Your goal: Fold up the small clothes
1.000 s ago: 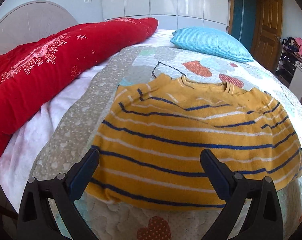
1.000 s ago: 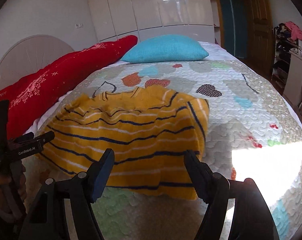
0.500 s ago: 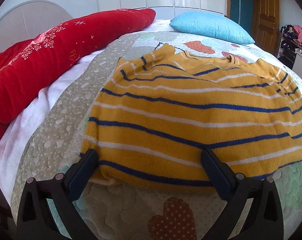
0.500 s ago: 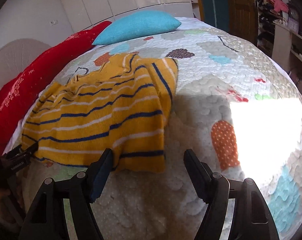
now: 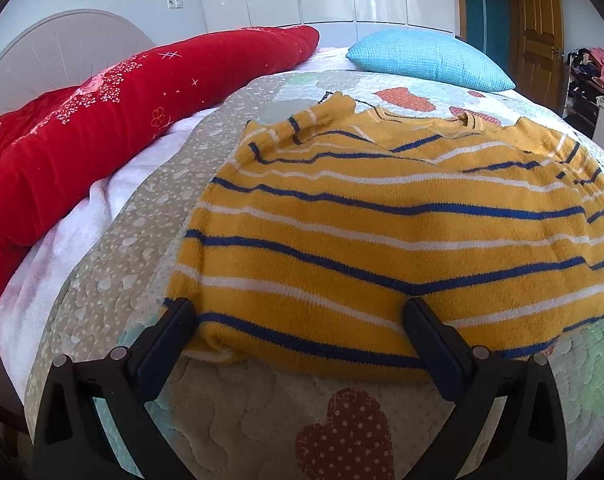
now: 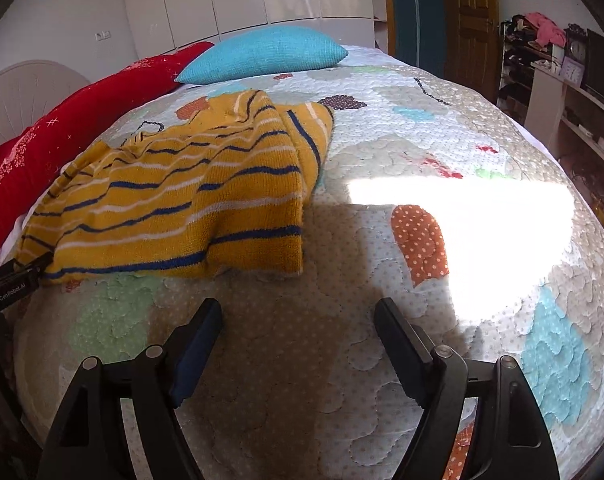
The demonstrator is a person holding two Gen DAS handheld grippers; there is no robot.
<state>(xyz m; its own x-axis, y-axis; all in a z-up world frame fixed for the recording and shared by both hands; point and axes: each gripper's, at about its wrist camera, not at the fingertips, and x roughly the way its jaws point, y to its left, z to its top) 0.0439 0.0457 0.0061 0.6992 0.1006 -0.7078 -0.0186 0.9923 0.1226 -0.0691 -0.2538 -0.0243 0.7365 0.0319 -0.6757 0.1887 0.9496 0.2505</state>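
A small yellow sweater with blue and white stripes (image 5: 382, 224) lies on the quilted bed, sleeves folded in, collar at the far end. My left gripper (image 5: 302, 320) is open, its fingers straddling the sweater's near hem at the left corner. The sweater also shows in the right wrist view (image 6: 181, 200), up and to the left. My right gripper (image 6: 297, 320) is open and empty, low over the quilt, a short way in front of the sweater's near right corner. The left gripper's tip (image 6: 13, 280) shows at the left edge of the right wrist view.
A red duvet (image 5: 81, 128) lies along the left side of the bed. A blue pillow (image 5: 426, 60) sits at the far end. The patterned quilt (image 6: 462, 320) has a bright sun patch at right. Shelves with clutter (image 6: 562, 80) stand right of the bed.
My left gripper has moved forward so the sweater's hem now lies between its fingers. My right gripper has drawn back and right, off the sweater's corner.
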